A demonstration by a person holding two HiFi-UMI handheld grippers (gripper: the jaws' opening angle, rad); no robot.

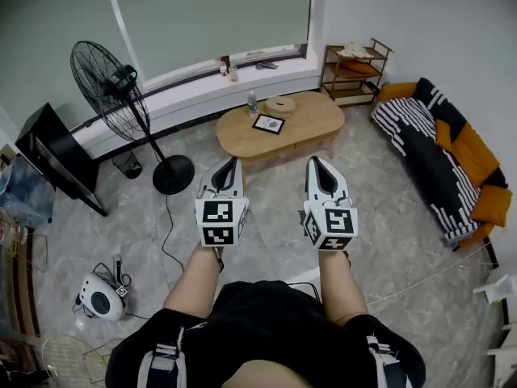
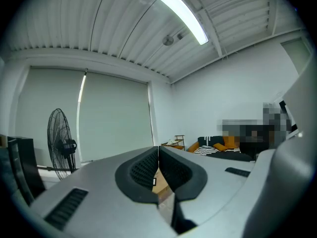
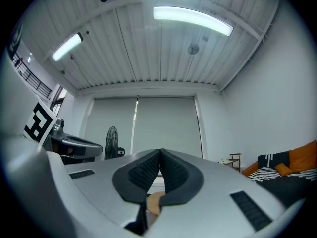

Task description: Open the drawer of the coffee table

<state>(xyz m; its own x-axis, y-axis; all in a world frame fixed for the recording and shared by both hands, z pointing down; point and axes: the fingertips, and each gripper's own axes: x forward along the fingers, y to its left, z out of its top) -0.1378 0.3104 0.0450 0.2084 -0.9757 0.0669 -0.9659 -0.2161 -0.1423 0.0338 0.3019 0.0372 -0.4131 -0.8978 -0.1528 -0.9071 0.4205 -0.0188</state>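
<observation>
An oval wooden coffee table (image 1: 311,124) stands ahead of me in the head view, with a framed picture (image 1: 268,124), a round box (image 1: 280,105) and a small bottle (image 1: 252,103) on top. Its front side (image 1: 279,153) faces me; no drawer handle can be made out. My left gripper (image 1: 233,162) and right gripper (image 1: 313,162) are held side by side, well short of the table, both pointing at it. Both are shut with nothing between the pads. A sliver of the table (image 2: 161,184) shows through the left jaws, and a sliver of the table (image 3: 154,200) through the right.
A black standing fan (image 1: 113,83) with a round base (image 1: 173,175) is left of the table. A striped black-and-orange sofa (image 1: 440,153) lines the right wall. A wooden shelf (image 1: 354,71) stands at the back right, a dark cabinet (image 1: 52,156) at left, and a white device (image 1: 100,297) on the floor.
</observation>
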